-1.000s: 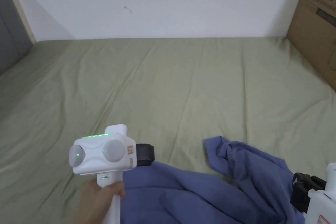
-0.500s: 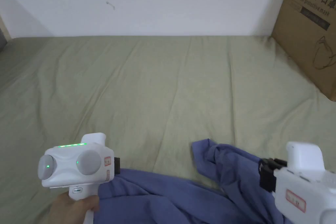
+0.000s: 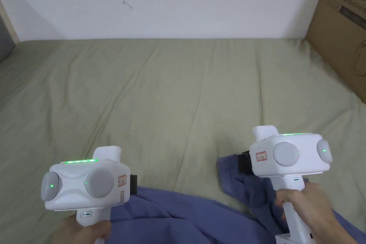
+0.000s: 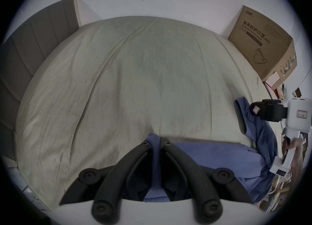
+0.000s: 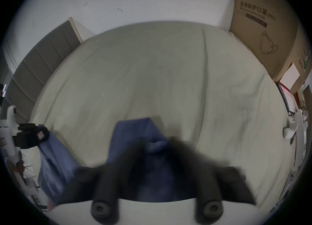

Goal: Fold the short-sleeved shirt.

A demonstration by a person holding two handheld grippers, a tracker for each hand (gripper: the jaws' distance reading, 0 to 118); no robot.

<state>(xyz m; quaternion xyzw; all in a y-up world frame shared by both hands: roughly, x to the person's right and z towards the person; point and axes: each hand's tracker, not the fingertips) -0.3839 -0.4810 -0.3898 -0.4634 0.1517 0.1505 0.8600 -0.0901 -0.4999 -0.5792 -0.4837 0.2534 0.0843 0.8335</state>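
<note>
A blue short-sleeved shirt (image 3: 186, 216) lies crumpled at the near edge of an olive-green bed sheet (image 3: 178, 94). My left gripper (image 3: 134, 184) is at the shirt's left edge; in the left gripper view its jaws (image 4: 156, 141) are shut on a fold of the blue shirt (image 4: 211, 157). My right gripper (image 3: 243, 162) is at the shirt's raised right fold. The right gripper view is blurred, but blue shirt cloth (image 5: 133, 130) sits pinched between the right gripper's jaws (image 5: 157, 142). Each gripper also appears from the side: the right gripper (image 4: 252, 108) and the left gripper (image 5: 42, 134).
A large cardboard box (image 3: 343, 30) stands on the bed at the far right against the white wall. A grey padded headboard (image 4: 33, 46) borders the bed's left side. The wide sheet beyond the shirt is bare and lightly creased. Clutter lies off the bed's right edge (image 5: 290, 127).
My right gripper has come up from the lower right corner and moved left and forward onto the shirt's right fold. The left gripper has stayed at the shirt's left edge.
</note>
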